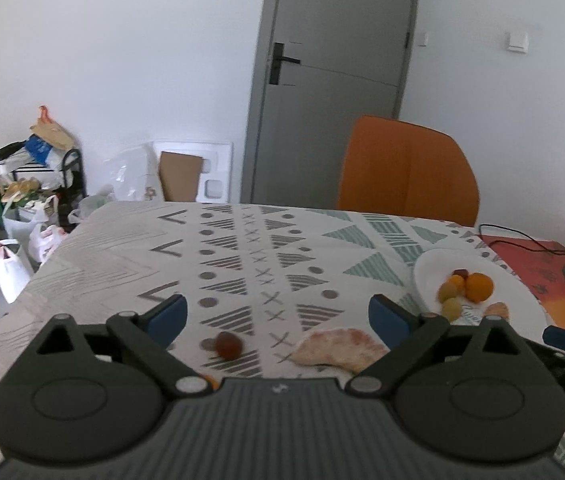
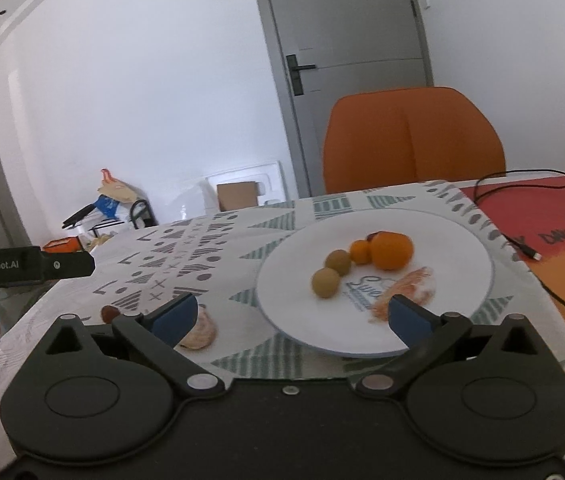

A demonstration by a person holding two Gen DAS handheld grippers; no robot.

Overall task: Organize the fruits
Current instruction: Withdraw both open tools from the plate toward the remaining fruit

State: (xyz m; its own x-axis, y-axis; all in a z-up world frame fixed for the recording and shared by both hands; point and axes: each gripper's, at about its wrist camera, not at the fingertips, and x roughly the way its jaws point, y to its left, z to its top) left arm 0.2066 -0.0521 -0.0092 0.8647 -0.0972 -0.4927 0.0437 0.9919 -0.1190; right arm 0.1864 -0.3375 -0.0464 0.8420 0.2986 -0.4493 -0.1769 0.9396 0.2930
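**Both tongs held wide above the patterned bench**

The left tongs (image 1: 278, 314) are being held wide, gripping nothing, over a small dark-red round fruit (image 1: 229, 345) lying at lower centre. The right tongs (image 2: 292, 314) are likewise being held wide and empty before the white round plate (image 2: 462, 240), where a large orange fruit (image 2: 392, 250) and two olive-green round fruits (image 2: 332, 272) are sitting together.
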